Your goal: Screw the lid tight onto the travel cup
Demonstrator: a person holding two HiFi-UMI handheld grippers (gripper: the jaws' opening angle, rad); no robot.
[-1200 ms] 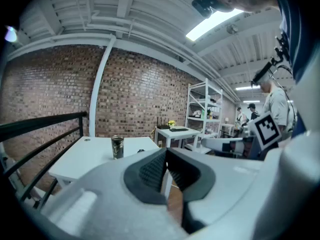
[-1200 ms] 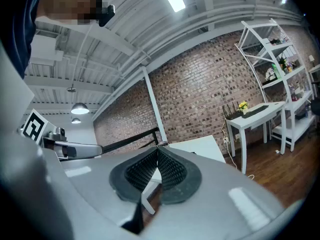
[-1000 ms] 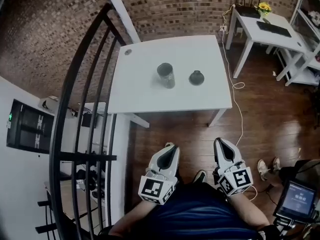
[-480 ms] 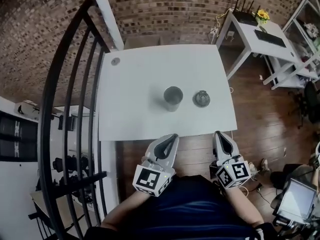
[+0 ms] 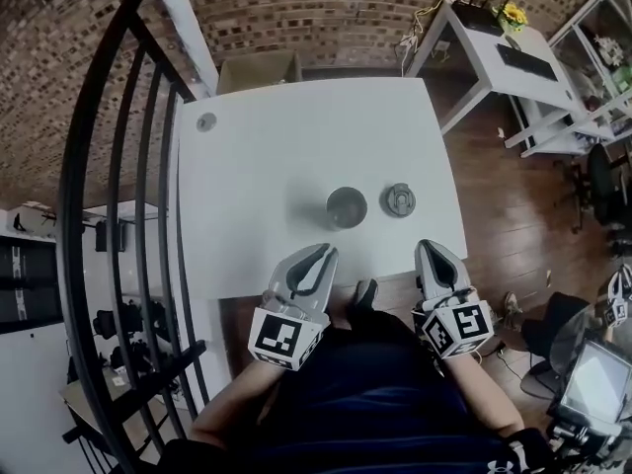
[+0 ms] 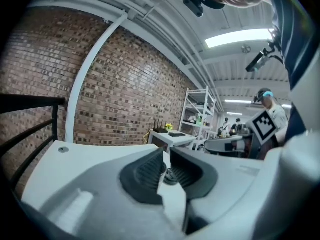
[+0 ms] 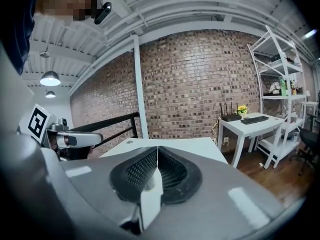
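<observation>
A dark open travel cup [image 5: 346,206] stands upright on the white table [image 5: 257,186], near its front edge. Its round dark lid [image 5: 399,200] lies flat just to the cup's right, apart from it. My left gripper [image 5: 318,257] reaches over the front edge, short of the cup; its jaws have just been opening to a narrow slit with nothing between them [image 6: 166,156]. Through that slit a dark round thing [image 6: 171,177] shows; I cannot tell if it is the lid or the cup. My right gripper [image 5: 434,252] hovers at the edge below the lid, tips touching [image 7: 157,151], empty.
A black stair railing [image 5: 118,215] curves along the table's left side. A small round disc [image 5: 205,121] sits at the table's far left. A cardboard box [image 5: 257,69] stands behind the table, and a white desk [image 5: 494,42] with a keyboard and flowers at back right.
The person has stepped up to the table, so both grippers have come from over the floor to its front edge. The left jaws have parted slightly; the right stay shut.
</observation>
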